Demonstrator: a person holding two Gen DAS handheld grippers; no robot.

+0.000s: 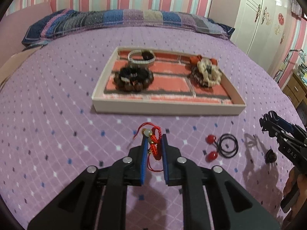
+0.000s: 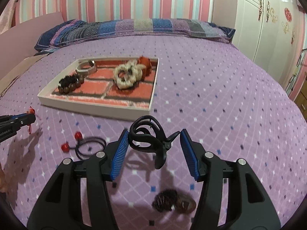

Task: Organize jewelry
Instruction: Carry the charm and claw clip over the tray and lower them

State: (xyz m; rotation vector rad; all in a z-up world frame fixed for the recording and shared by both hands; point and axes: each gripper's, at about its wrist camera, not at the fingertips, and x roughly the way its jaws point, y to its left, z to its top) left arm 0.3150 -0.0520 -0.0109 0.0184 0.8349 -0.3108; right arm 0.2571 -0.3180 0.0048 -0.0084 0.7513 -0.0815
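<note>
My left gripper (image 1: pixel 154 140) is shut on a red braided cord bracelet (image 1: pixel 153 145) with a pale bead, held above the purple bedspread in front of the white tray (image 1: pixel 165 107). In the right wrist view my right gripper (image 2: pixel 154 138) holds a black claw hair clip (image 2: pixel 147 140) between its blue pads; the left pad touches it, and a gap shows at the right pad. The tray (image 2: pixel 96 109) holds a dark bead bracelet (image 1: pixel 133 78), a white bangle (image 1: pixel 141 57) and a cream scrunchie (image 1: pixel 208 71). The left gripper also shows at the left edge (image 2: pixel 28 117).
On the bedspread lie a black hair tie with red balls (image 1: pixel 220 147), seen also in the right wrist view (image 2: pixel 84 143), and a dark brown hair tie (image 2: pixel 172 203). A striped pillow (image 1: pixel 124 21) lies at the far end. A wardrobe (image 1: pixel 264 19) stands right.
</note>
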